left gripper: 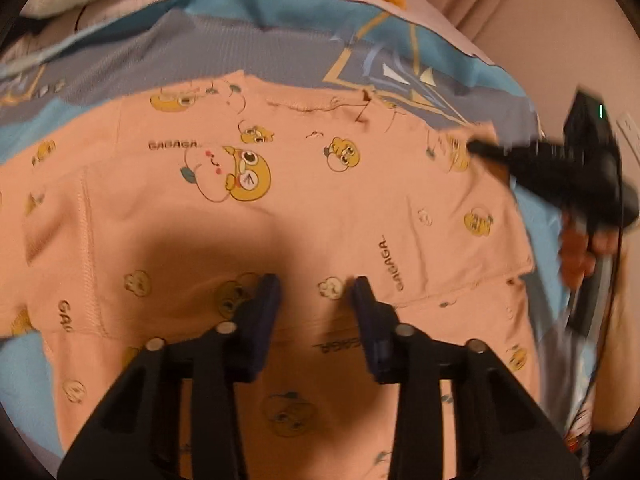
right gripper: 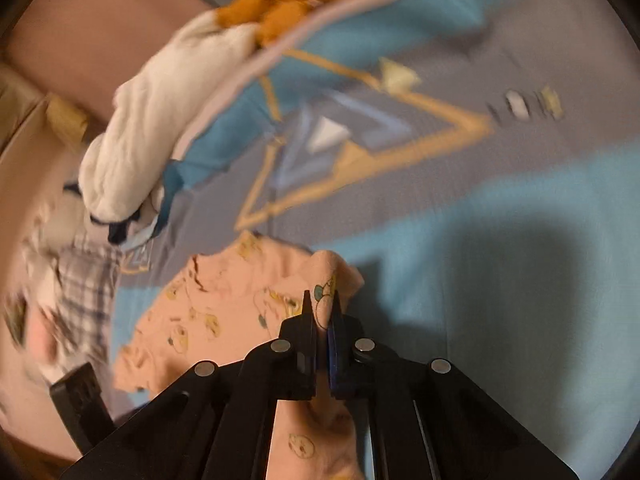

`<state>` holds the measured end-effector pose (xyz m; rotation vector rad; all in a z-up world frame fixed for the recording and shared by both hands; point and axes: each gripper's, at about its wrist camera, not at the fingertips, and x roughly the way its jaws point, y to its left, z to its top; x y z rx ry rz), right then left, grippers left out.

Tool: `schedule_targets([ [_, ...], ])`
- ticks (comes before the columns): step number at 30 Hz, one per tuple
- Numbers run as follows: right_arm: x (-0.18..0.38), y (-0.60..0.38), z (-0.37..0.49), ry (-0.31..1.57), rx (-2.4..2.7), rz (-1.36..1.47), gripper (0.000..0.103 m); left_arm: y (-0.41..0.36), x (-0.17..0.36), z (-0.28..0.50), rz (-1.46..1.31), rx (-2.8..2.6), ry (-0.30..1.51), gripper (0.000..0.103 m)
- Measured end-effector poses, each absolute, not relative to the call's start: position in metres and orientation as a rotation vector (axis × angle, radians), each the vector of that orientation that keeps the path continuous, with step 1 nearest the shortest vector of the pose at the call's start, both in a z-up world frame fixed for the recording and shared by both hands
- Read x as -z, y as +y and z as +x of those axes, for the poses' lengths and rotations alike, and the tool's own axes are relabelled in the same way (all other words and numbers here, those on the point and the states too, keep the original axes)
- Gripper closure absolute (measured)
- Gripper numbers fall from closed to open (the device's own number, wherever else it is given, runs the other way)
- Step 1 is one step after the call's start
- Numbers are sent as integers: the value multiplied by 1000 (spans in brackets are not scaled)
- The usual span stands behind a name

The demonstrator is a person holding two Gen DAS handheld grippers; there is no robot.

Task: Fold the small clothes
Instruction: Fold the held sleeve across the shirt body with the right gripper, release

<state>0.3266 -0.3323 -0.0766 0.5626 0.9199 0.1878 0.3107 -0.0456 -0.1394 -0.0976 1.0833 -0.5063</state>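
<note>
1. The left gripper (left gripper: pixel 316 292) is hovering over the pink garment (left gripper: pixel 304 208), fingers spread, nothing pinched between them.
2. The right gripper (right gripper: pixel 322 306) is pinching a fold of that garment, fingers pressed together on it.
3. The garment is lying on the blue bedsheet (right gripper: pixel 500 220) below both.

The left gripper (left gripper: pixel 316 292) points steeply down, its two fingers set partly apart with a clear gap between the tips. The right gripper (right gripper: pixel 322 308) also tilts downward, its jaws pinched together on a fold of pink fabric. A hand (left gripper: pixel 580 248) grips its black handle.
</note>
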Motion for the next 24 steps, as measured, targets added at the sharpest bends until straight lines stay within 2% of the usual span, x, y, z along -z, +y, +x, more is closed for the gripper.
schedule_targets([
  [2, 59, -323, 334, 879, -179, 449, 98, -44, 140, 311, -75, 512, 1084, 73],
  [6, 58, -308, 358, 880, -25, 186, 98, -45, 142, 313, -73, 512, 1091, 73],
  [9, 71, -320, 362, 950, 130, 193, 98, -45, 140, 312, -68, 507, 1094, 73],
  [14, 41, -322, 314, 799, -113, 371, 98, -40, 139, 311, -92, 515, 1105, 73],
  [22, 80, -278, 272, 1106, -175, 75, 98, -34, 138, 309, -134, 524, 1111, 72],
  [24, 80, -286, 249, 1090, -157, 36, 98, -26, 135, 307, -157, 523, 1114, 72],
])
